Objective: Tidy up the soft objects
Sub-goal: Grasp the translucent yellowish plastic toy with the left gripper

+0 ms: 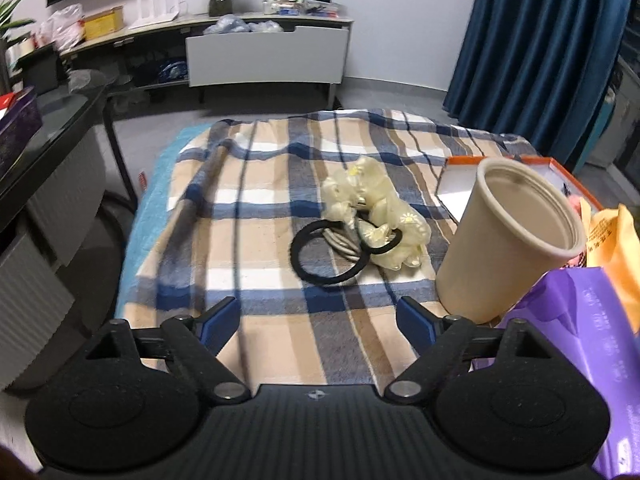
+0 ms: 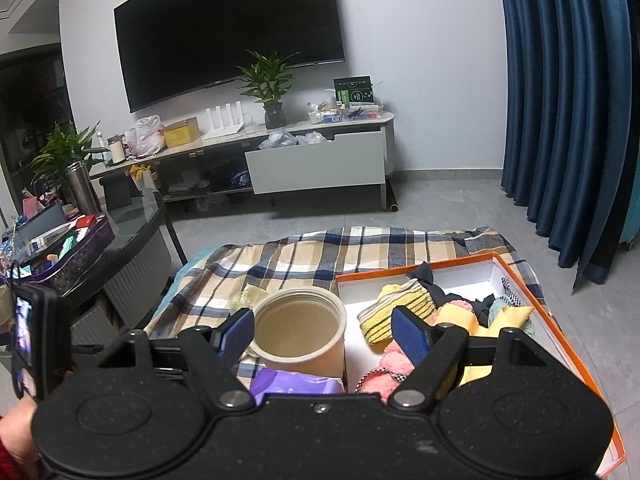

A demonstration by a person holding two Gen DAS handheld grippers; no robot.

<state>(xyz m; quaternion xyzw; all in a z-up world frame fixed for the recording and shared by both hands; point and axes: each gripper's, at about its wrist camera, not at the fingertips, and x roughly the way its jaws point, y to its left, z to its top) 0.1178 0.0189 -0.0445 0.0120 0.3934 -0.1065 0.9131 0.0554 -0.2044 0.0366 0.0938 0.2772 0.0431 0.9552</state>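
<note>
Left gripper jaws wide apart, nothing between them, above the plaid woven blanket covering the worktop. Ahead: pale cream satiny scrunchies tangled with black elastic hair loops, beside the tall beige paper cup. Right gripper also open, empty. Only its view shows inside the orange-rimmed white cardboard box (yellow striped knit sock, fluffy pink fabric, black cloth). Purple glossy packet near the cup. Grey tile floor, dark blue curtains.
</note>
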